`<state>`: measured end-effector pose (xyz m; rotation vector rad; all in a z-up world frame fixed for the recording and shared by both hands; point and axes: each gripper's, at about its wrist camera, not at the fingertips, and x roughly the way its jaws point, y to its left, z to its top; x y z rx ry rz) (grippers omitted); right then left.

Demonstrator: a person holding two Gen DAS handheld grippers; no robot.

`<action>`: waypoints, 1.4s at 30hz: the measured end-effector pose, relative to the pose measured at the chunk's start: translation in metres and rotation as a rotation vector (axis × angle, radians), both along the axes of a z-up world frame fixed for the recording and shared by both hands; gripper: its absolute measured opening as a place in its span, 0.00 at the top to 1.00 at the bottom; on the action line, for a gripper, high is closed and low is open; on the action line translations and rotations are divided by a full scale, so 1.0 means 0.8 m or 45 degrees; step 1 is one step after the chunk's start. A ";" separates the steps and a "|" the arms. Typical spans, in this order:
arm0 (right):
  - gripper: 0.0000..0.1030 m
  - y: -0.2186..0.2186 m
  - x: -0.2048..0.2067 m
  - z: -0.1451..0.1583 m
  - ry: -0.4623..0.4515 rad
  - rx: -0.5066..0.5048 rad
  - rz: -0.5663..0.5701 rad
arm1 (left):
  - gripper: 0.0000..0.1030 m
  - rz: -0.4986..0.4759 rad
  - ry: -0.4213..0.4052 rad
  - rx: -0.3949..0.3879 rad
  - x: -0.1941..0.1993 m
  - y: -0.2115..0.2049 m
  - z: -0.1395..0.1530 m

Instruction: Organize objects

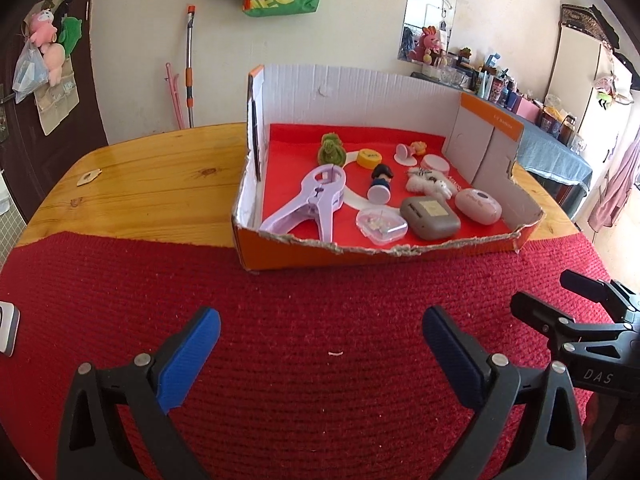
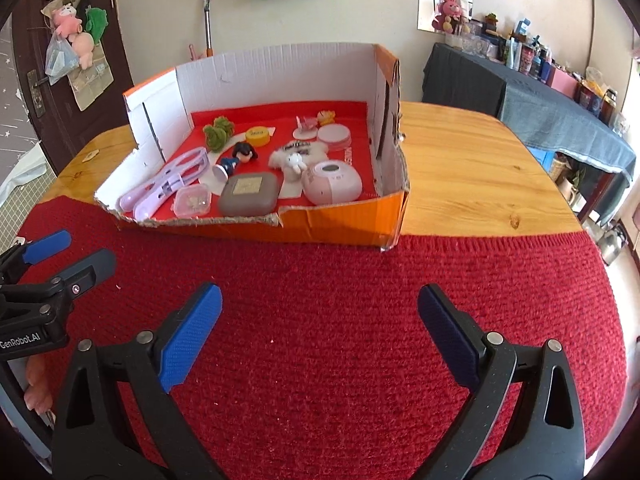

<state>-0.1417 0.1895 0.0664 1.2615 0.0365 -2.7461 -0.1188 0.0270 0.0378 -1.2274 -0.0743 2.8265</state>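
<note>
An orange cardboard box (image 1: 372,258) (image 2: 340,222) with a torn front wall stands on the table and holds several small things on a red lining. Among them are a lilac clamp (image 1: 312,200) (image 2: 172,184), a grey case (image 1: 430,217) (image 2: 249,194), a pink oval case (image 1: 478,206) (image 2: 332,182), a clear small box (image 1: 381,226) (image 2: 192,200), a doll figure (image 1: 382,186) (image 2: 236,160), a white plush (image 1: 430,184) (image 2: 290,160), a green plush (image 1: 331,152) (image 2: 218,132) and a yellow lid (image 1: 369,158) (image 2: 257,135). My left gripper (image 1: 320,326) (image 2: 68,250) is open over the red knitted mat (image 1: 300,320) (image 2: 320,300), short of the box. My right gripper (image 2: 320,304) (image 1: 552,296) is open beside it, with nothing between its fingers.
The wooden table (image 1: 152,176) (image 2: 472,168) shows bare wood left and right of the box. A white device (image 1: 8,330) lies at the mat's left edge. A mop handle (image 1: 189,64) leans on the wall behind. A cluttered side table (image 2: 560,100) stands at the right.
</note>
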 end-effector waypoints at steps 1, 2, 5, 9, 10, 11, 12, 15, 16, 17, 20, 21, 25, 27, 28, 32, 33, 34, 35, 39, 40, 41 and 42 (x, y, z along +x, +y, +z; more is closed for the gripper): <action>0.03 0.000 -0.003 -0.006 -0.021 0.001 -0.007 | 0.00 0.011 -0.011 -0.012 -0.001 0.000 -0.005; 0.03 0.001 -0.005 -0.011 -0.038 -0.002 -0.012 | 0.00 0.021 -0.028 -0.027 -0.002 0.000 -0.011; 0.03 0.002 -0.011 -0.023 -0.090 0.019 -0.043 | 0.00 0.038 -0.104 -0.063 -0.010 0.003 -0.028; 0.01 0.001 -0.014 -0.030 -0.116 0.064 -0.066 | 0.00 0.062 -0.121 -0.063 -0.012 0.004 -0.034; 0.00 0.001 -0.013 -0.031 -0.119 0.069 -0.072 | 0.00 0.069 -0.120 -0.059 -0.012 0.003 -0.035; 0.00 0.001 -0.013 -0.031 -0.119 0.069 -0.076 | 0.00 0.074 -0.119 -0.059 -0.012 0.003 -0.035; 0.00 0.001 -0.013 -0.031 -0.119 0.069 -0.079 | 0.00 0.078 -0.118 -0.059 -0.012 0.003 -0.035; 0.00 0.001 -0.012 -0.032 -0.115 0.072 -0.089 | 0.00 0.084 -0.116 -0.064 -0.012 0.004 -0.036; 0.00 0.001 -0.012 -0.032 -0.115 0.072 -0.090 | 0.00 0.084 -0.116 -0.067 -0.013 0.004 -0.036; 0.00 0.001 -0.011 -0.032 -0.113 0.072 -0.091 | 0.00 0.084 -0.116 -0.067 -0.013 0.004 -0.036; 0.00 0.000 -0.011 -0.032 -0.112 0.072 -0.091 | 0.00 0.084 -0.115 -0.069 -0.014 0.004 -0.036; 0.00 0.000 -0.011 -0.032 -0.112 0.073 -0.090 | 0.00 0.084 -0.115 -0.070 -0.014 0.004 -0.036; 0.00 0.000 -0.011 -0.032 -0.113 0.073 -0.091 | 0.00 0.084 -0.115 -0.069 -0.014 0.004 -0.035; 0.00 0.000 -0.011 -0.032 -0.113 0.073 -0.091 | 0.00 0.084 -0.115 -0.069 -0.014 0.004 -0.035; 0.00 0.000 -0.011 -0.032 -0.113 0.073 -0.091 | 0.00 0.084 -0.115 -0.069 -0.013 0.004 -0.035; 0.00 0.001 -0.011 -0.032 -0.112 0.072 -0.090 | 0.00 0.085 -0.114 -0.066 -0.014 0.004 -0.036; 0.00 0.001 -0.011 -0.032 -0.112 0.072 -0.090 | 0.00 0.085 -0.114 -0.065 -0.014 0.004 -0.036; 0.00 0.001 -0.011 -0.032 -0.112 0.072 -0.091 | 0.00 0.086 -0.114 -0.065 -0.014 0.004 -0.036; 0.00 0.001 -0.011 -0.032 -0.112 0.072 -0.091 | 0.00 0.085 -0.113 -0.066 -0.014 0.004 -0.036; 0.00 0.001 -0.011 -0.032 -0.112 0.072 -0.091 | 0.00 0.086 -0.112 -0.063 -0.014 0.004 -0.036; 0.00 0.001 -0.010 -0.032 -0.112 0.072 -0.091 | 0.00 0.088 -0.111 -0.061 -0.014 0.003 -0.035; 0.00 0.001 -0.010 -0.032 -0.112 0.072 -0.091 | 0.00 0.089 -0.110 -0.060 -0.013 0.003 -0.035; 0.00 0.001 -0.010 -0.032 -0.112 0.072 -0.091 | 0.00 0.090 -0.110 -0.058 -0.013 0.003 -0.035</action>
